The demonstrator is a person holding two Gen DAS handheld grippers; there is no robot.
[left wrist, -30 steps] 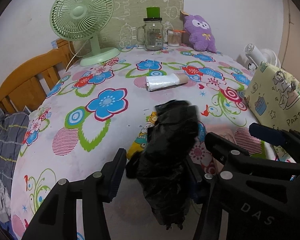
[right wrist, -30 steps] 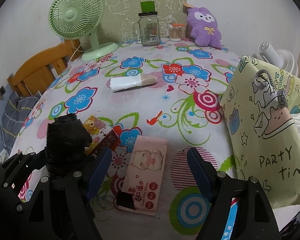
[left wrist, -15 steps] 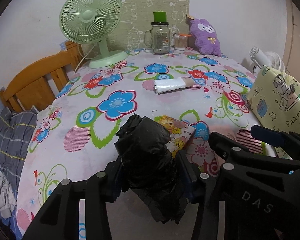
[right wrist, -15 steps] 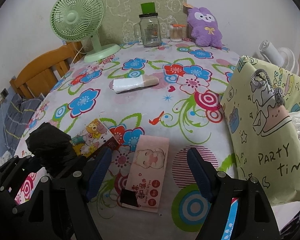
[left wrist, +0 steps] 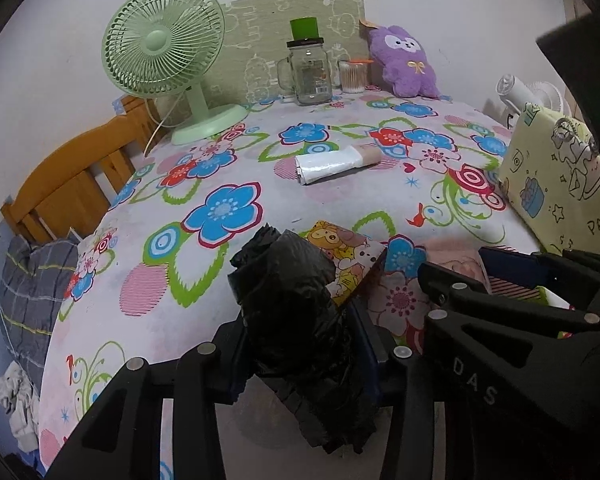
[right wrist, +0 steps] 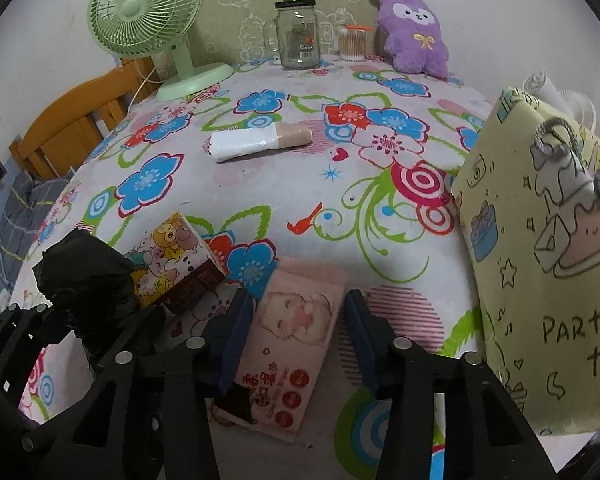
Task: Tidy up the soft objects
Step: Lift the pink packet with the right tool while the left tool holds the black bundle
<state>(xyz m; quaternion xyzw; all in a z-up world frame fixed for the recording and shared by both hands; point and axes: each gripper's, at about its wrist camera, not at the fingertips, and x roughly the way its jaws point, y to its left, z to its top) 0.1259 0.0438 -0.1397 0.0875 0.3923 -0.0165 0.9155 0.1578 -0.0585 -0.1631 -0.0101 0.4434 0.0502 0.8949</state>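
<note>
Now right claw point(right wrist: 294, 334) lowered astride pink pack point(right wrist: 290, 344), seemingly untouched, left claw point(left wrist: 300, 344) still pinching black bag point(left wrist: 296, 312).

On the table point(right wrist: 260, 184), the roll point(right wrist: 256, 142) lies before the jar point(right wrist: 298, 42), fan point(right wrist: 148, 16) at left.

Plain white wall point(left wrist: 440, 4) behind a round tabletop point(left wrist: 340, 196) in a floral cloth, green patterned panel point(left wrist: 260, 40) leaning at its far edge, orange wooden chair point(left wrist: 72, 184) at its left edge, grey plaid fabric point(left wrist: 28, 292) below, even indoor light.
</note>
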